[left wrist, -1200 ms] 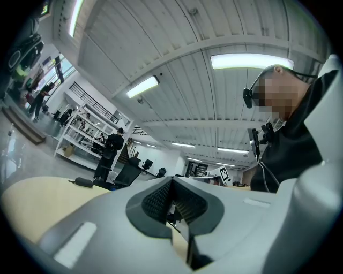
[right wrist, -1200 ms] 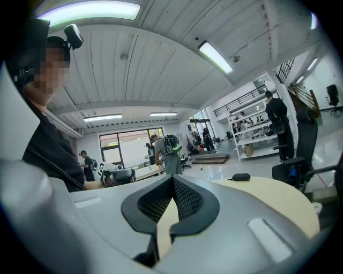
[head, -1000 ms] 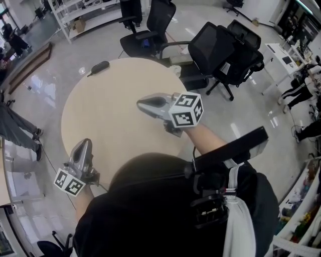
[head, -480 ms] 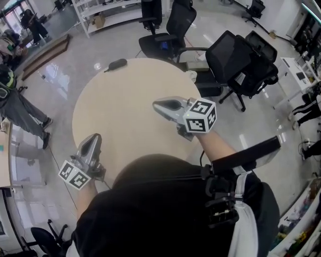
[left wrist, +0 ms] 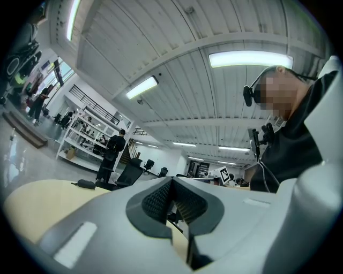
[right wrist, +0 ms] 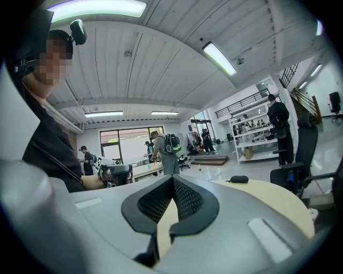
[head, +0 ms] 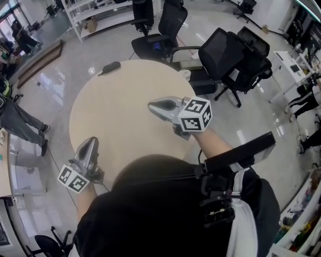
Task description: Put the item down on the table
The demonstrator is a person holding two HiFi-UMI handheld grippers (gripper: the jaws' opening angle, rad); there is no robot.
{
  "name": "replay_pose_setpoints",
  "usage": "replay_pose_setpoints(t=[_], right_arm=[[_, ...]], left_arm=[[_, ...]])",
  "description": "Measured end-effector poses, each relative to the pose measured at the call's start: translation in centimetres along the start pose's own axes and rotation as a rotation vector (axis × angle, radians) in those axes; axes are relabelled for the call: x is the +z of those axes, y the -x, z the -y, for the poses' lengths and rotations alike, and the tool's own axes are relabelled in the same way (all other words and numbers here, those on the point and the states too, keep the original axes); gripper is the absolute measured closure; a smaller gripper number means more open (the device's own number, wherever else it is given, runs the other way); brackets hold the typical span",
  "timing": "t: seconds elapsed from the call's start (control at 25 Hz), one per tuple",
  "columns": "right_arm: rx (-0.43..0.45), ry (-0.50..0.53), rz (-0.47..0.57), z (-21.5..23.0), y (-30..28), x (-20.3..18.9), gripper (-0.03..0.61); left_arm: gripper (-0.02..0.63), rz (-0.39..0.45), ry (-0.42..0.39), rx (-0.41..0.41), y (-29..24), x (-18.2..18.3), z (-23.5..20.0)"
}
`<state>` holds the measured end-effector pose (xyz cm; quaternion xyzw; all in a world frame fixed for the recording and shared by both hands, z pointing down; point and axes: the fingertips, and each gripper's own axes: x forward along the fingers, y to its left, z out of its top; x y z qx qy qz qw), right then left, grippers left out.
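Two tools show in the head view, both over a round, pale wooden worktop (head: 115,118). The left tool (head: 91,142) hangs at the near left rim and points away from the person. The right tool (head: 151,105) reaches in from the right and points left across the wood, well apart from the other. A small dark zip case (head: 111,67) lies flat at the far left edge of the worktop, far from both tools and touched by neither. Black office chairs (head: 228,52) stand beyond the far rim, and white shelving (head: 98,14) lines the back of the room. In the left gripper view the ribbed dark pads meet at their tips with nothing between them, so this tool is clenched on air. The case (left wrist: 86,183) rests on the worktop ahead and to the left, with a person in dark clothes (left wrist: 113,151) standing by the shelves beyond it. In the right gripper view the pads likewise close tip to tip and are empty. Here the case (right wrist: 238,179) sits on the worktop off to the right, and a person with a backpack (right wrist: 166,152) stands farther back.
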<state>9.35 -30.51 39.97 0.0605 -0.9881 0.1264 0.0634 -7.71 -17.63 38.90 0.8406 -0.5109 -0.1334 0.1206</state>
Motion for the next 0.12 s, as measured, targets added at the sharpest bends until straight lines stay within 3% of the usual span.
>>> replay_pose_setpoints(t=[0.12], right_arm=[[0.001, 0.003, 0.001, 0.06, 0.19, 0.11, 0.566]], left_arm=[[0.615, 0.000, -0.001, -0.003, -0.22, -0.04, 0.20]])
